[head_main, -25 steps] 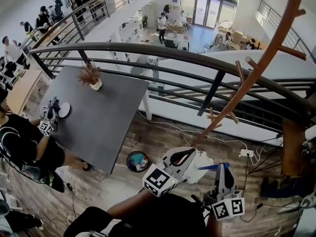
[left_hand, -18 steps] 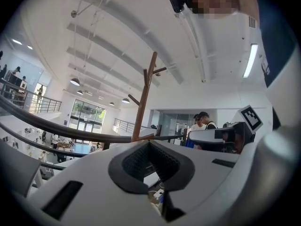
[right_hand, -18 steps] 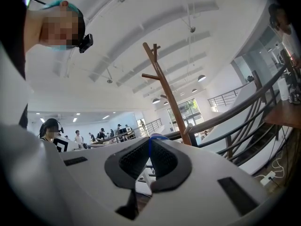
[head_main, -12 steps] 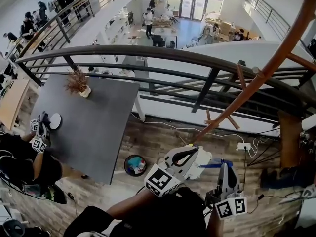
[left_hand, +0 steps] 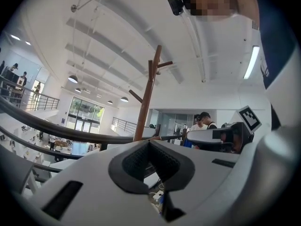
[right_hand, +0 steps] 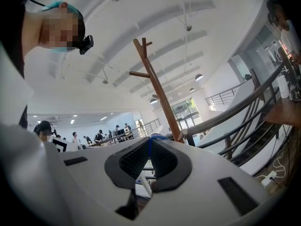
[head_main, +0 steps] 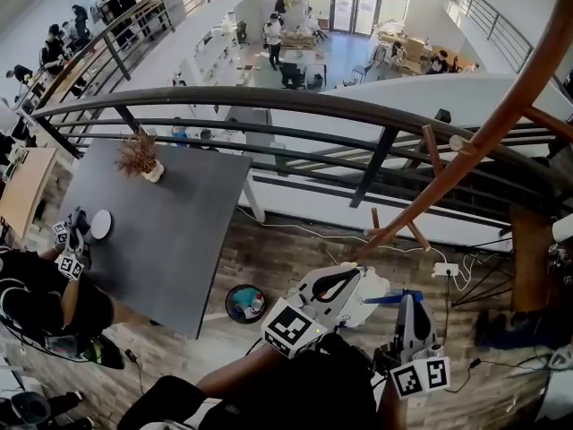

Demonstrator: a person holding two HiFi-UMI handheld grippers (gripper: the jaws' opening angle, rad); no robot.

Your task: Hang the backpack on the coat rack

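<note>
**Grippers closed, backpack short of the rack**

Head view: the left gripper (head_main: 369,292) and right gripper (head_main: 409,301) sit low in frame, side by side, with a blue strap (head_main: 387,300) stretched between their tips. Beneath them is a dark mass (head_main: 313,388) that we judge to be the backpack, though we cannot separate it from the person's dark clothing. The coat rack (head_main: 466,155) slants across the right of the frame, by the railing (head_main: 269,92) and well apart from both grippers.

Left gripper view: the jaws are together. Nothing shows between the pads, so we cannot confirm a hold on the strap. The rack (left_hand: 148,98) stands ahead.

Right gripper view: the jaws are clamped on a thin blue edge at their tips, which we take for the strap. The rack (right_hand: 157,88) stands ahead.

Assessment: we judge this to be the carry toward the rack, with the hanging not yet begun. The next move calls for raising the strap above a peg and lowering it over.

Change: against one second earlier, both grippers keep the same posture. The rack's top has left the frame and the table (head_main: 170,222) has shifted left, so the head turned, not the load.
</note>
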